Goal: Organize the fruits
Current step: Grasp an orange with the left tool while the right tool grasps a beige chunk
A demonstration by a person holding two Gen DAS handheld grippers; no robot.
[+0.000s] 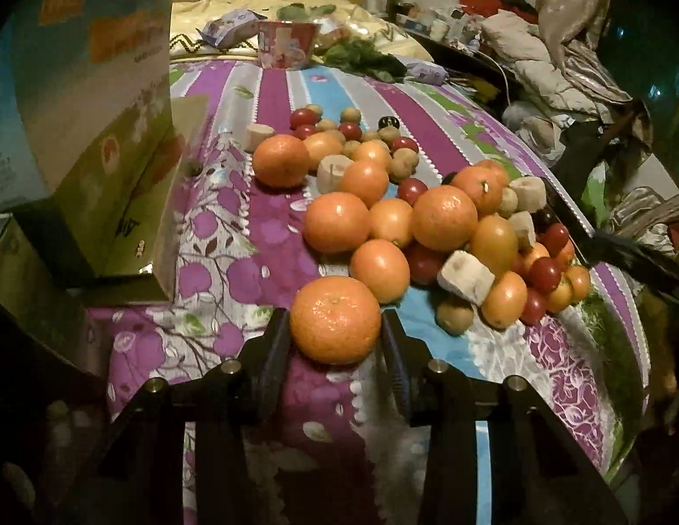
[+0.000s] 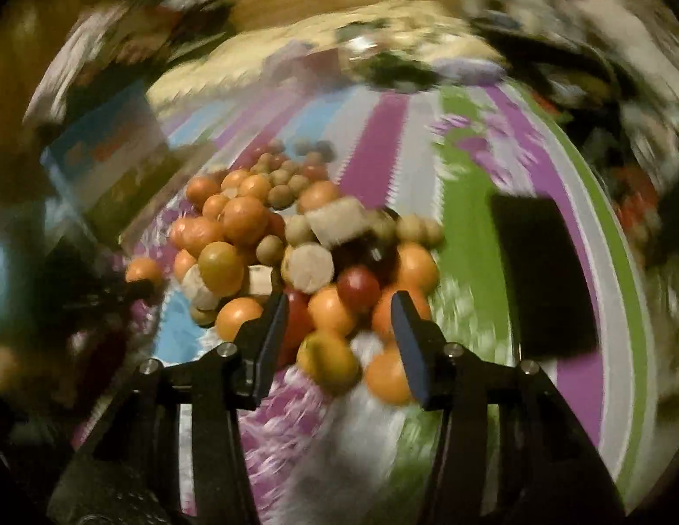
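Observation:
A pile of fruit (image 1: 427,214) lies on a purple flowered bedspread (image 1: 234,227): oranges, small red tomatoes, brown longans and pale banana chunks. My left gripper (image 1: 336,328) is shut on an orange (image 1: 335,319), which sits between both fingers at the near end of the pile. My right gripper (image 2: 339,306) is open above the near edge of the same pile (image 2: 304,245), with small orange and red fruits between its fingers, none gripped. The right wrist view is blurred by motion. The left gripper shows dimly there at the left, with its orange (image 2: 143,270).
An open printed carton (image 1: 98,140) stands at the left of the bedspread. A red cup (image 1: 286,43), packets and leafy greens (image 1: 365,59) lie at the far end. A dark flat object (image 2: 545,275) lies right of the pile. Clutter lines the bed's right side.

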